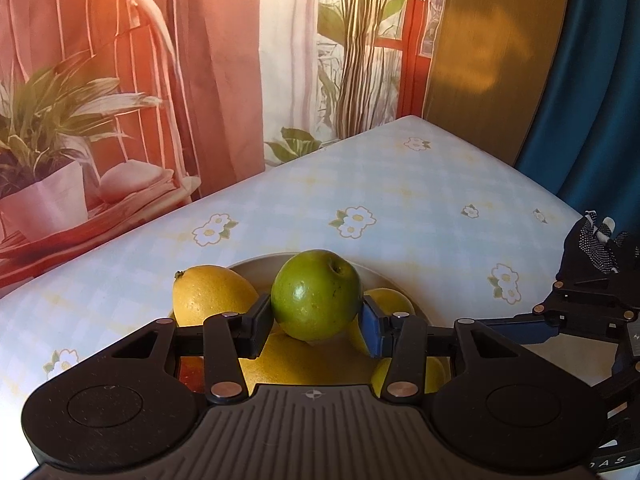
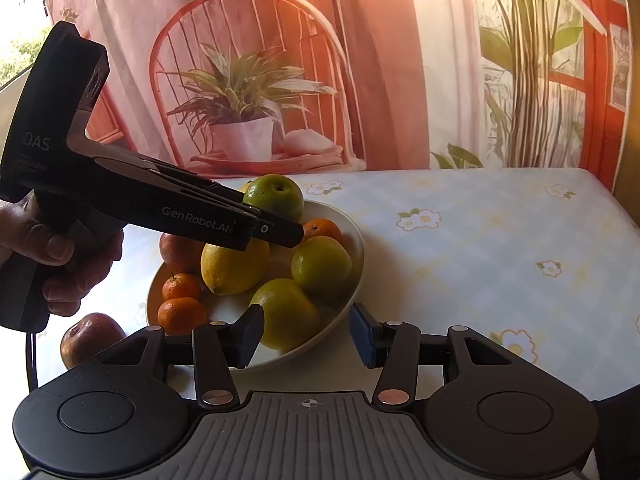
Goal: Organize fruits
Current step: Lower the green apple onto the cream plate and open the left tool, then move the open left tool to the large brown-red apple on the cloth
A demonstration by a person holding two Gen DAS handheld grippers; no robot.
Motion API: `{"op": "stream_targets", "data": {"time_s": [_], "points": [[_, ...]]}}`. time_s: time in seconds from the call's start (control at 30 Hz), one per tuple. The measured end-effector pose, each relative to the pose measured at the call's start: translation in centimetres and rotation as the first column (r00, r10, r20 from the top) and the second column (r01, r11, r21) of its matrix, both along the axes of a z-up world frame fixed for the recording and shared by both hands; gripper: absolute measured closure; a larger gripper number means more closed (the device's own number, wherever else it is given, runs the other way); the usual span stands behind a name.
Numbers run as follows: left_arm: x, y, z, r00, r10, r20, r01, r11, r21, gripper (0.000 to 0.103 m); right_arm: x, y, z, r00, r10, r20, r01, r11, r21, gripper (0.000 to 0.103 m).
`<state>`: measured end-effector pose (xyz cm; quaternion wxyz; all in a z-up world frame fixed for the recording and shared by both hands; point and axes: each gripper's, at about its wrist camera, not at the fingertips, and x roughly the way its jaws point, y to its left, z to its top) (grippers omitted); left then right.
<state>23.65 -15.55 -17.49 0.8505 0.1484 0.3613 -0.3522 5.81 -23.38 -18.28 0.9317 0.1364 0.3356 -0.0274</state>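
A green apple [image 1: 316, 294] is gripped between the pads of the left gripper [image 1: 315, 322] above a white bowl [image 2: 352, 240] of fruit on the flowered table [image 2: 480, 248]. The right gripper [image 2: 306, 334] is held released, nothing between its fingers, at the bowl's near rim.

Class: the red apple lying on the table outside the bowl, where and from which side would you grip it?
Grip the red apple across its widest middle, coming from above. It is round, sits alone on the table left of the bowl, and nothing crowds its sides. The right gripper is empty.
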Motion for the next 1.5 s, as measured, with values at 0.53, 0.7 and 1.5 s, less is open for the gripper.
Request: {"op": "stream_targets", "data": {"time_s": [0.53, 0.7, 1.5], "points": [[-2.7, 4.9, 2.9, 0.992, 0.114, 0.046, -0.111, 0.992, -0.059, 0.054, 0.0, 1.1, 1.3, 1.000, 0.001, 0.006, -0.001, 1.000, -0.009, 0.058], [-4.5, 9.0, 3.7, 0.978, 0.205, 0.045, -0.201, 0.977, -0.068, 0.054, 0.4, 3.0, 1.7, 0.999, 0.032, -0.008, -0.032, 0.999, -0.020, 0.058], [-9.8, 19.2, -0.3, 0.935, 0.304, -0.181, -0.338, 0.919, -0.201, 0.057, 0.3, 14.4, 0.7, 0.962, 0.224, -0.155, -0.244, 0.962, -0.126, 0.059]]}}
